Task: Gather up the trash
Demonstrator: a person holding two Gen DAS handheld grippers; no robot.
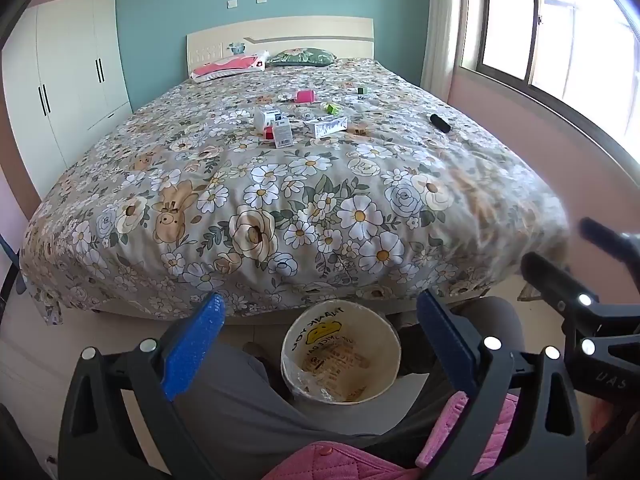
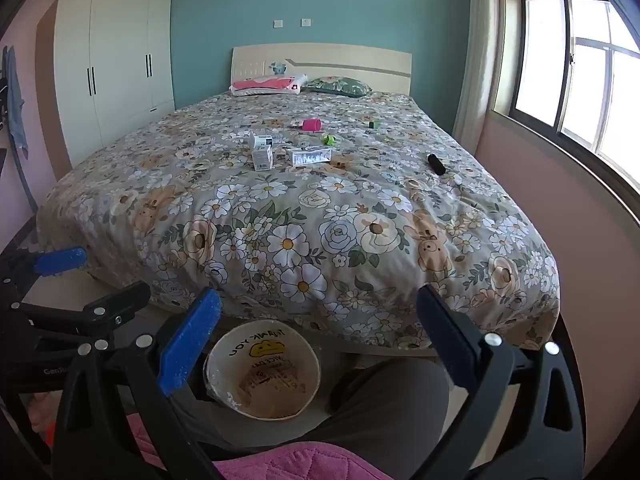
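Observation:
A cream bin point(image 1: 340, 350) lined with a smiley "THANK YOU" bag stands on the floor at the foot of the bed; it also shows in the right wrist view point(image 2: 262, 370). Trash lies mid-bed: white boxes point(image 1: 276, 124) point(image 2: 262, 152), a long white box point(image 1: 326, 126) point(image 2: 310, 157), a pink cup point(image 1: 306, 97) point(image 2: 311, 124), green bits point(image 1: 331, 108) point(image 2: 330, 139) and a black tube point(image 1: 440, 123) point(image 2: 436, 164). My left gripper point(image 1: 320, 312) is open and empty above the bin. My right gripper point(image 2: 320, 308) is open and empty beside it.
The floral bedspread point(image 1: 280, 200) covers the whole bed. Two pillows point(image 1: 228, 66) lie at the headboard. A white wardrobe point(image 1: 68, 76) stands left, a window point(image 1: 560, 40) right. The person's grey-trousered legs point(image 1: 248, 400) flank the bin.

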